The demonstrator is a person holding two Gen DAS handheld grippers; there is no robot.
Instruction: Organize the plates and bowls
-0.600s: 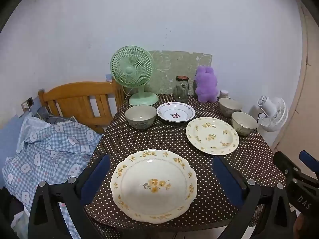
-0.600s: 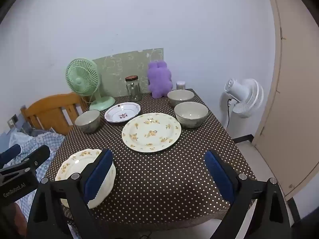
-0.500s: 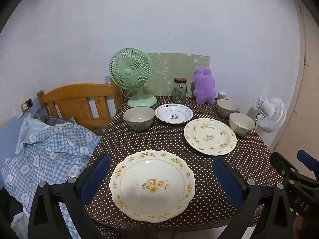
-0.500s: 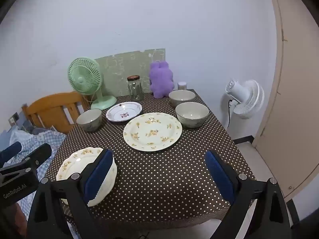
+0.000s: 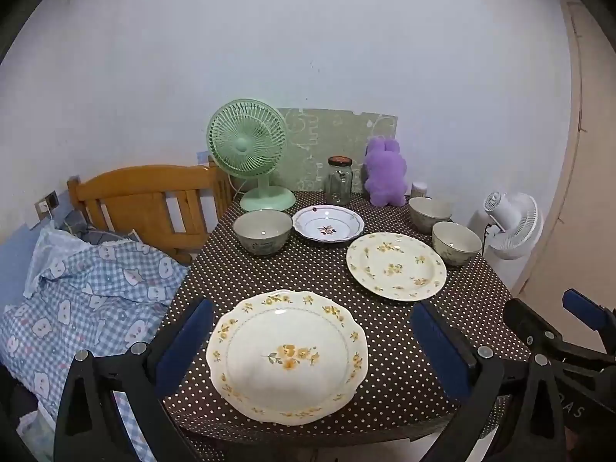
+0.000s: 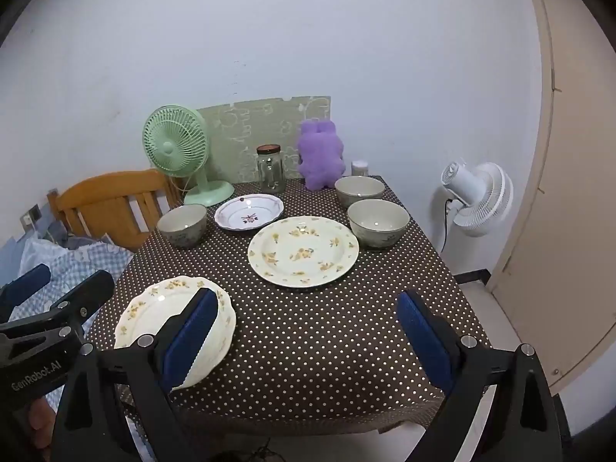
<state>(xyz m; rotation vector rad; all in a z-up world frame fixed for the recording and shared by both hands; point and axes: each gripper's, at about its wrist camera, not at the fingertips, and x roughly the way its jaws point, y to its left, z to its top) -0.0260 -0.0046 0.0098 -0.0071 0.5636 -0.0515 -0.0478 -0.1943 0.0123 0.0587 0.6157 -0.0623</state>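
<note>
A scalloped cream plate with yellow flowers (image 5: 287, 354) lies at the table's near edge, framed by my open left gripper (image 5: 308, 342), whose fingers hover apart from it. A round flowered plate (image 5: 396, 265) sits mid-table, a small white dish with a red flower (image 5: 328, 224) behind it. One bowl (image 5: 261, 231) stands left of that dish, two bowls (image 5: 456, 243) (image 5: 429, 208) on the right. My right gripper (image 6: 304, 331) is open over bare tablecloth; its left finger overlaps the scalloped plate (image 6: 154, 315) in view.
A green desk fan (image 5: 248, 146), glass jar (image 5: 339, 184), purple plush toy (image 5: 385, 171) and small white container (image 5: 419, 189) line the table's back by the wall. A wooden headboard (image 5: 146, 200) and checked bedding (image 5: 88, 288) are left; a white fan (image 6: 477, 196) stands right.
Both grippers have drawn back slightly from the table, so the dishes look a little farther off. Nothing on the table has moved and both stay open.
</note>
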